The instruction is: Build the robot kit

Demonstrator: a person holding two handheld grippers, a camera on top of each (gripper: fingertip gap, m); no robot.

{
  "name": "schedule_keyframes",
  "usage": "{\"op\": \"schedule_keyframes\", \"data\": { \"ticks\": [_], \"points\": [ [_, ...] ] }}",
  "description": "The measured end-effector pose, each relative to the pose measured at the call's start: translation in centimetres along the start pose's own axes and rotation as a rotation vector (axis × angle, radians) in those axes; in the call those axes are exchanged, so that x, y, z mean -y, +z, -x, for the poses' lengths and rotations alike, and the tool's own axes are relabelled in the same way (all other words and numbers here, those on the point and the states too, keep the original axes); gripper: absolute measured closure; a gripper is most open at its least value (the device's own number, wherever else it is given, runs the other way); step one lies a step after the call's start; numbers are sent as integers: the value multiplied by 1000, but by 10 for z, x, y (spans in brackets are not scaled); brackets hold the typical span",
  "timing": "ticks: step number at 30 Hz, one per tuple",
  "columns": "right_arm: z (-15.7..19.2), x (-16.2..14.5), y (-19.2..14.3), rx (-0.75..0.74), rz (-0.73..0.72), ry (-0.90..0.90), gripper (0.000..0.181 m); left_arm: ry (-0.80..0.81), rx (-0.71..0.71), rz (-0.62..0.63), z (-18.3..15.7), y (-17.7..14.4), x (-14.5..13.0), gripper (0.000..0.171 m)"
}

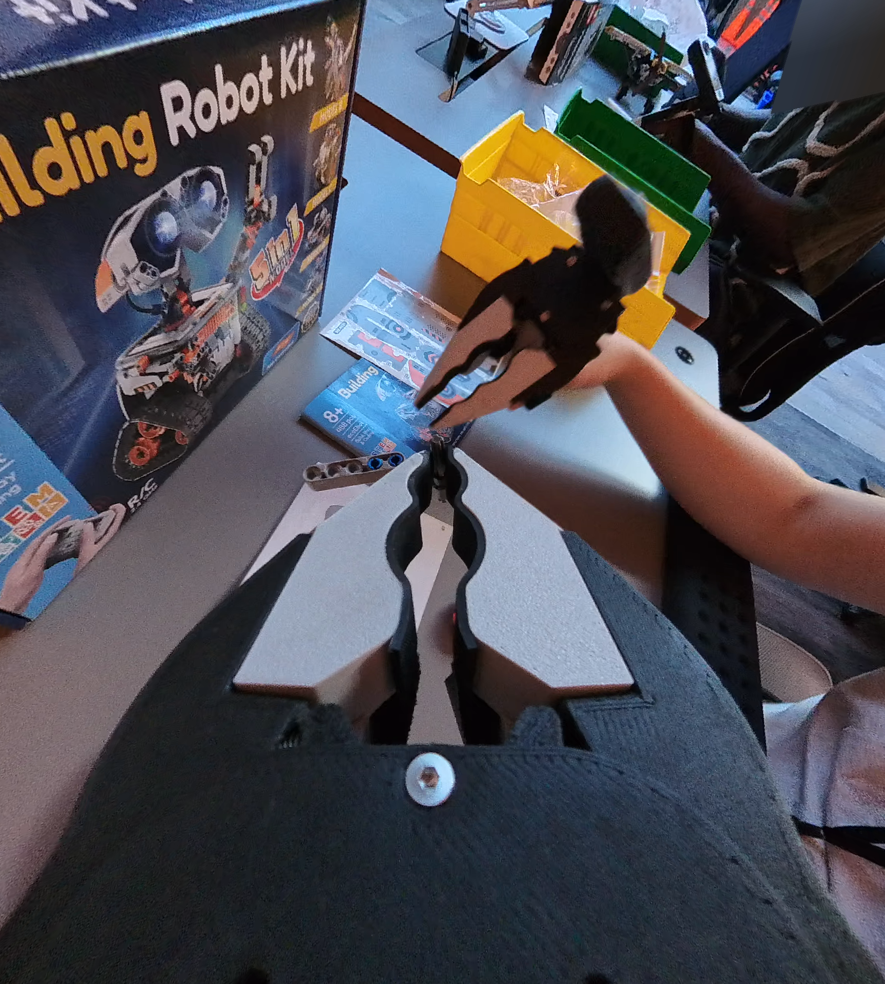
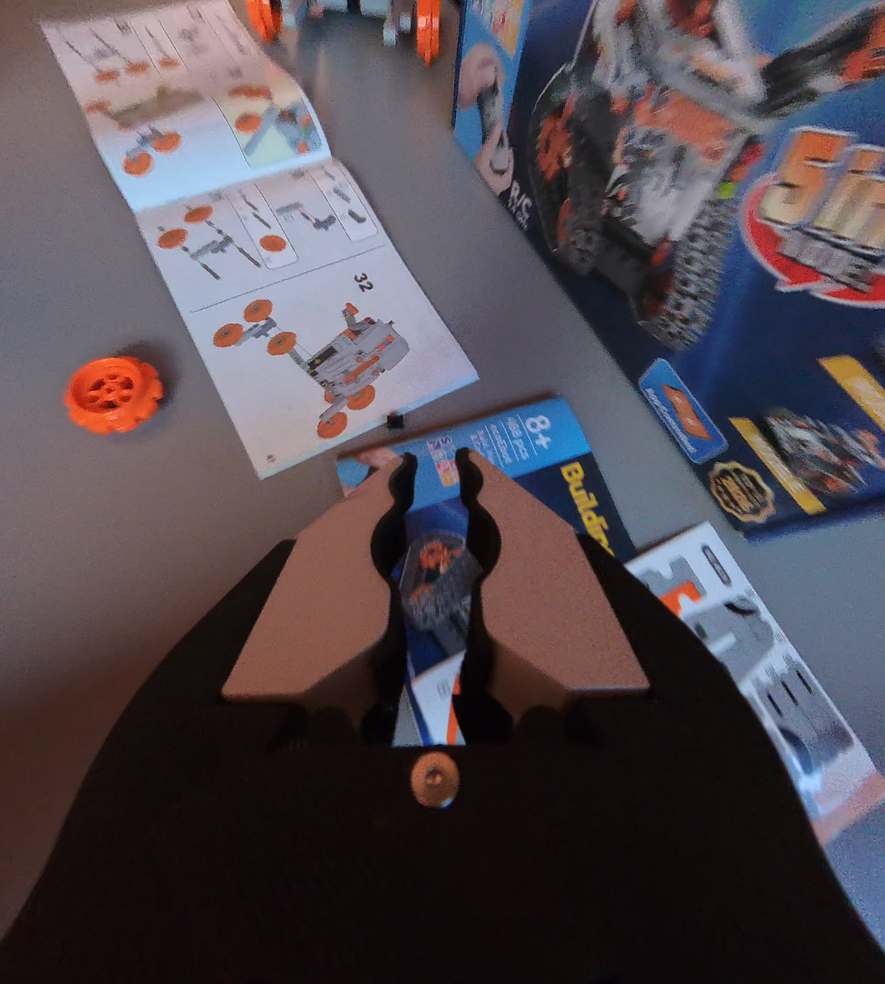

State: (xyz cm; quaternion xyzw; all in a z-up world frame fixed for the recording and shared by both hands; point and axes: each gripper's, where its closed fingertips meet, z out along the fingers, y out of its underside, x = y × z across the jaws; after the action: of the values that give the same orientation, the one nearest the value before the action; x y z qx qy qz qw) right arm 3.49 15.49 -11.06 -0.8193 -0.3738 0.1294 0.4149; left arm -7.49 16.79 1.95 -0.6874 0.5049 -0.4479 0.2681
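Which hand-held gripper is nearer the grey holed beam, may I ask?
Left. The left hand-held gripper, shut on a small dark part, sits beside the beam; the right hand-held gripper hovers over the booklet.

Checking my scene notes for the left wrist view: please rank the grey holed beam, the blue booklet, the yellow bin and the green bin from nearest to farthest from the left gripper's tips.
From the left gripper:
1. Grey holed beam, just left of the tips.
2. Blue booklet, just ahead.
3. Yellow bin, farther ahead, to the right.
4. Green bin, behind the yellow one.
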Motion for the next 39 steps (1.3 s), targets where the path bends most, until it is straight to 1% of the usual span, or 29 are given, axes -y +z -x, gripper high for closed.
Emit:
{"op": "schedule_keyframes", "data": {
  "ticks": [2,4,5,7,9,11,13,15,18,21,23,24,25,27,30,33,34,36,39],
  "points": [
    [8,-3,24,19,96,-64,165,10,11,-12,-1,-5,3,171],
    [8,-10,37,9,175,-90,160,15,0,-15,-5,-7,3,171],
    [11,-12,40,31,179,-74,157,19,-2,-12,-6,-7,3,171],
    [16,-10,46,74,145,-21,157,21,1,-10,-6,-6,3,171],
    [19,-8,50,86,125,-26,157,21,-4,-4,-6,-4,3,171],
    [17,-8,54,61,136,-50,161,19,-12,4,-6,0,2,171],
    [22,-10,59,84,149,-52,162,19,-17,13,-7,3,1,171],
    [24,-11,61,102,158,-46,174,25,-14,21,-7,5,0,171],
    [28,-10,59,98,170,-82,175,28,-20,25,-9,8,0,171],
    [24,7,35,-27,136,-161,175,37,-22,35,-12,11,-1,171],
    [23,19,13,-154,102,-245,175,47,-24,37,-14,11,0,171],
    [26,17,1,-228,113,-322,175,50,-25,35,-14,11,1,170],
    [30,9,-11,-299,143,-424,175,50,-24,29,-14,10,2,171],
    [41,-18,-33,-405,234,-600,175,44,-30,25,-13,10,2,171],
    [54,-61,-61,-484,343,-741,175,36,-41,9,-13,9,5,171],
    [56,-85,-85,-539,393,-739,175,46,-45,2,-14,9,8,171],
    [55,-89,-90,-554,396,-729,175,47,-50,1,-15,9,8,171],
    [58,-98,-95,-538,403,-690,175,49,-53,2,-16,10,8,171],
    [58,-107,-99,-542,435,-679,175,50,-57,12,-18,11,7,171]
  ]
}}
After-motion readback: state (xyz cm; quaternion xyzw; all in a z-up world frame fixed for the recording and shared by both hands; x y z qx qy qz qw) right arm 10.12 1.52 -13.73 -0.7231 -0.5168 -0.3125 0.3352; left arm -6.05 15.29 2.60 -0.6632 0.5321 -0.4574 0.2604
